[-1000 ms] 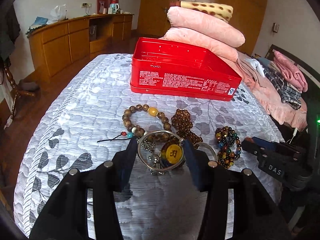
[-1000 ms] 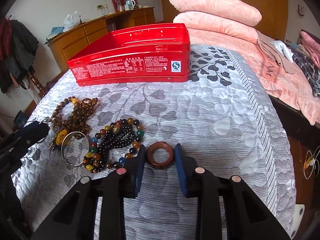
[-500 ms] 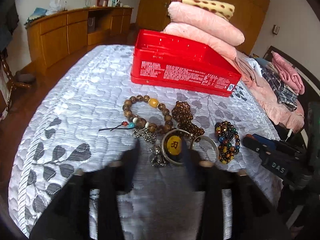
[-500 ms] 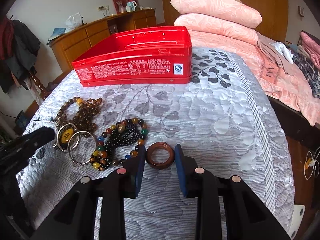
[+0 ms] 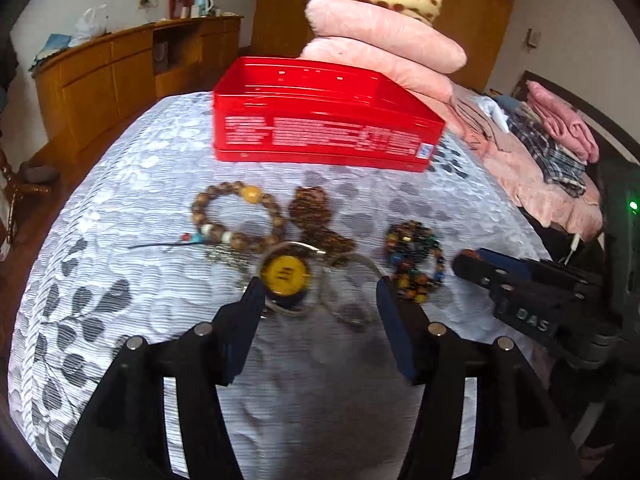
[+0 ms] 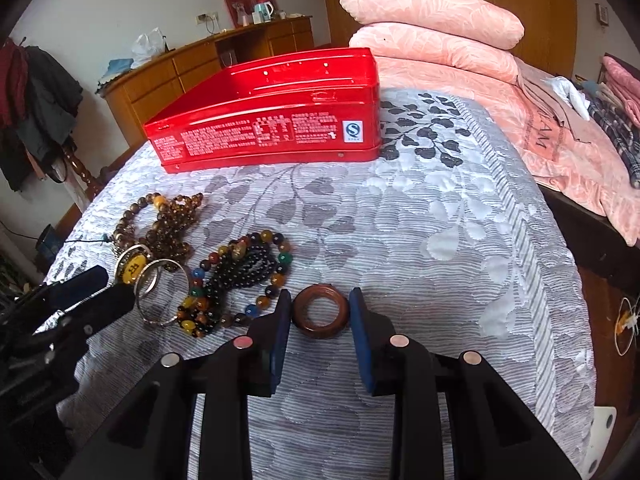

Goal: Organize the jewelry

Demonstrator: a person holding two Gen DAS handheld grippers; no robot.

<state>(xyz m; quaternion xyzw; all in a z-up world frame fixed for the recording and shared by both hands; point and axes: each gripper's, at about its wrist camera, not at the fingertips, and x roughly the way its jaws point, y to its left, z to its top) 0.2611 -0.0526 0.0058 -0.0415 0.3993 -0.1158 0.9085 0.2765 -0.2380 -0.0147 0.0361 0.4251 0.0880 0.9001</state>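
A red tin box [image 5: 320, 120] stands open at the far side of the quilted bed; it also shows in the right wrist view [image 6: 272, 116]. Jewelry lies in front of it: a wooden bead bracelet [image 5: 236, 216], dark brown beads [image 5: 316, 220], a yellow pendant [image 5: 285, 276], silver bangles [image 6: 162, 292] and multicolour beads [image 6: 240, 276]. My left gripper [image 5: 320, 292] is open around the pendant and a bangle. My right gripper [image 6: 318, 310] is shut on a brown wooden ring [image 6: 319, 315], held just above the quilt.
Pink pillows [image 6: 432, 36] are stacked behind the box. Folded clothes [image 5: 560, 140] lie on the right. A wooden cabinet [image 5: 120, 76] stands at the far left. The bed's edge drops off on the right [image 6: 576, 280].
My left gripper has pulled back a little and opened wider around the pendant and bangle. My right gripper keeps its hold on the wooden ring, almost unmoved.
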